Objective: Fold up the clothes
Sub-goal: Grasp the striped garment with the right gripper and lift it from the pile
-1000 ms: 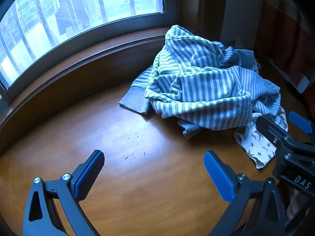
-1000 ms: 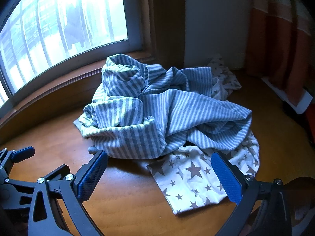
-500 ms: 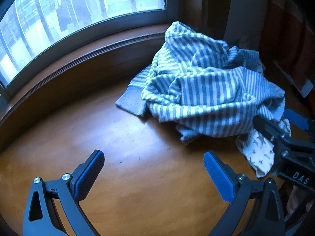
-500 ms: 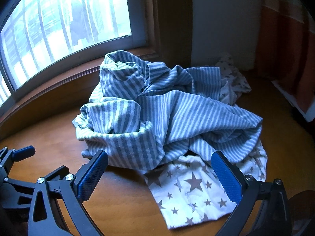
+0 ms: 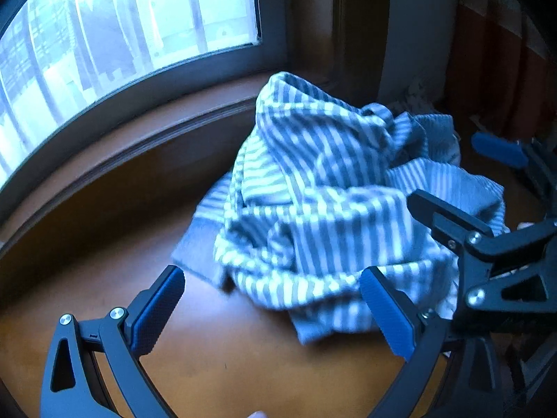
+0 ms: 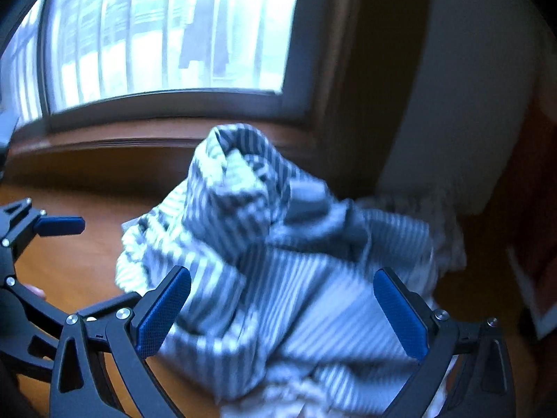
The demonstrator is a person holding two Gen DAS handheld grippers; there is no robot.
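Both claws, left claw [image 5: 271, 308] & right claw [image 6: 283, 310], gape wide w/ nothing held, over crumpled striped garment [image 5: 323, 209].

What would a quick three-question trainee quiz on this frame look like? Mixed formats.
1. True or false: the left gripper is shut on the striped garment.
2. Multiple choice: the striped garment is A) folded flat, B) crumpled in a heap, C) hanging from the window.
3. Fill in: the heap lies on a ____ surface below the window.

Key: 1 false, both the left and right gripper are open and hold nothing. 2 B. 3 wooden.
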